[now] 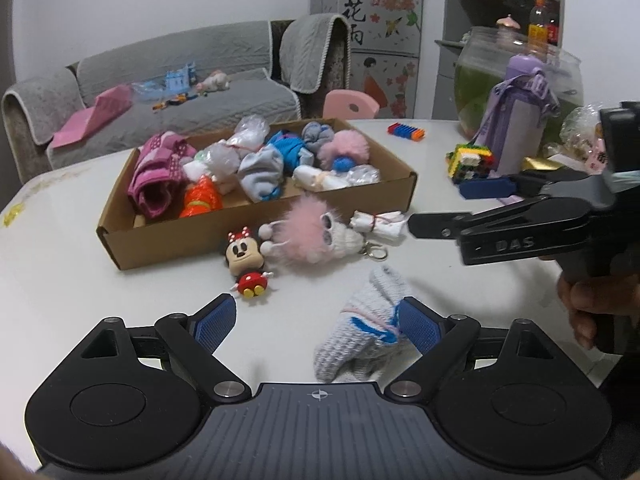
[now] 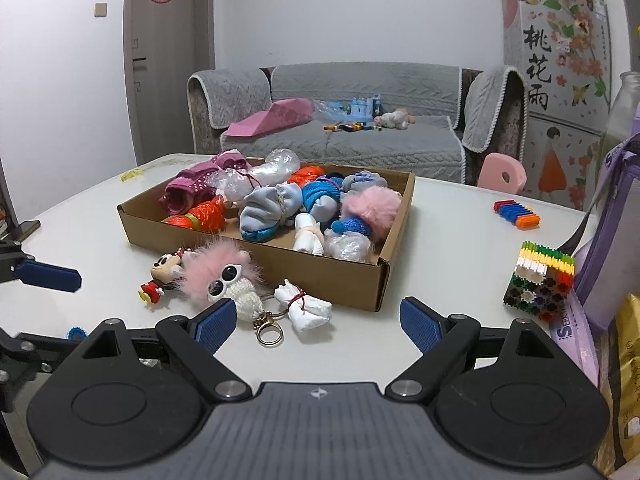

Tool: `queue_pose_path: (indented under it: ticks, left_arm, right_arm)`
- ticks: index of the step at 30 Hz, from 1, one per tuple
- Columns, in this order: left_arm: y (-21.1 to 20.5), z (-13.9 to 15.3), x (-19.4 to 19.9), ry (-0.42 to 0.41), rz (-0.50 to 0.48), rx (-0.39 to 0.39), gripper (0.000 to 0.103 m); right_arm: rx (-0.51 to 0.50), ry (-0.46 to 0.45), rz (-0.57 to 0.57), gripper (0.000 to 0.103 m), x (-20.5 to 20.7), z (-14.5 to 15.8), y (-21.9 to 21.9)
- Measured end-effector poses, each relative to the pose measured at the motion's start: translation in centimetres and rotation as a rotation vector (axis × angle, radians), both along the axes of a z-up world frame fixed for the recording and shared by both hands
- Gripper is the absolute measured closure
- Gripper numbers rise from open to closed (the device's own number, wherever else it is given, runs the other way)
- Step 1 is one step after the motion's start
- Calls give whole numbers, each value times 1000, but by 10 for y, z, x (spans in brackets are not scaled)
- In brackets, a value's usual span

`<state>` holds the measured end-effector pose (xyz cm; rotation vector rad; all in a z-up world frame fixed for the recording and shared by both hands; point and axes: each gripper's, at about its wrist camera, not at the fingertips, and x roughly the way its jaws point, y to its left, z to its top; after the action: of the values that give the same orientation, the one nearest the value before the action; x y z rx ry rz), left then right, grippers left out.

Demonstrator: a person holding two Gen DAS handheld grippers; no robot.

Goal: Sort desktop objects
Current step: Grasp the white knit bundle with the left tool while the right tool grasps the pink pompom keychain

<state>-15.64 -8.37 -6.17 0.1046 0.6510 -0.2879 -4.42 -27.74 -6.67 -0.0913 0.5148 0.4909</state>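
Left wrist view: the left gripper (image 1: 316,320) is spread wide above the white table (image 1: 80,292), with a grey knitted sock (image 1: 360,320) lying against its right finger pad, not pinched. The right gripper (image 1: 436,204) reaches in from the right, jaws apart, tips just beside a small white rolled bundle (image 1: 378,222). Only this view shows the sock. The right wrist view shows the right gripper (image 2: 316,322) wide and empty, with 1 Minnie Mouse figure (image 2: 160,276), 1 pink furry keychain toy (image 2: 224,276) and the bundle (image 2: 306,308) in front of 1 cardboard box (image 2: 256,264) of rolled socks.
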Motion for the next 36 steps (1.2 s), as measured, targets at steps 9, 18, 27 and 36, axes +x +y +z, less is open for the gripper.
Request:
queue_pose_path:
  ticks: [9,18,27,36]
  left_arm:
    - [-23,-4,1,10,-157,48,8]
    - [-33,-40,31,150,-169,18,24]
    - [-25,-37,16,111,-150,46,41]
    - [13,-35,7,101,-44,55,48]
  right_arm:
    - [24,0,-24,16,-3,-2,-8]
    - [19,9,-34,16,-1,-3,-9]
    - [21,7,2,16,0,-3,-2]
    - [14,13,202,16,11,-5,37]
